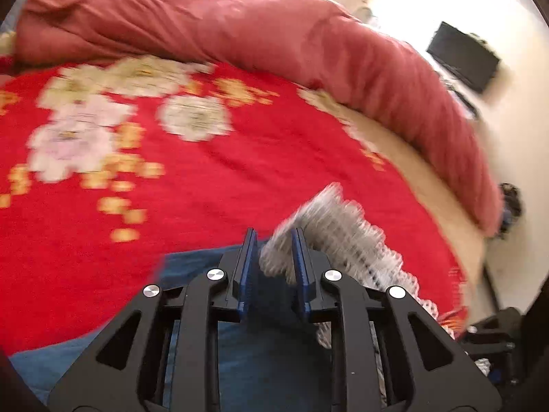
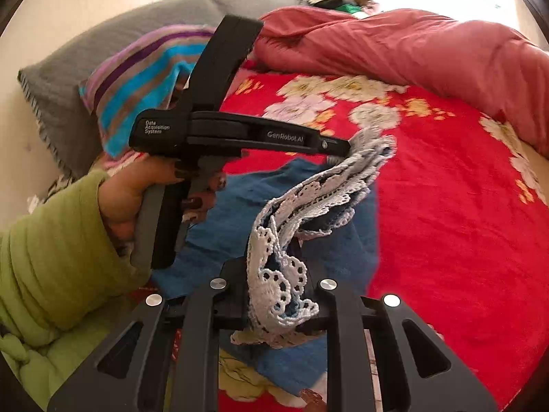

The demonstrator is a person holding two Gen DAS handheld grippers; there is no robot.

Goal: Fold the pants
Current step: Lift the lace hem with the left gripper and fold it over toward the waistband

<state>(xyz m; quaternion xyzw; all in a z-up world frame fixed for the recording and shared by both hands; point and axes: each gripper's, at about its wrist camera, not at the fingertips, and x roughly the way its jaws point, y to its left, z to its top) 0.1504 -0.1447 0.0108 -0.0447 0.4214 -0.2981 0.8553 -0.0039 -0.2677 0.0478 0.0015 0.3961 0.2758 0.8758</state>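
While the blue pants (image 2: 219,226) are lifted above the red floral bedspread (image 2: 446,226), their white lace hem (image 2: 274,274) is clamped by the right gripper (image 2: 274,295). Its other end is pinched by the left gripper (image 1: 274,257), w/ jaws nearly closed on it.

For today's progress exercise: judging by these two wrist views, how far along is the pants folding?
Done: the blue denim pants lie on the red floral bedspread. In hand: both grippers hold the white lace-trimmed hem, the left gripper at one end, the right gripper at the other, lifted off the bed. Left: carry the hem across, lay it down, finish folding.
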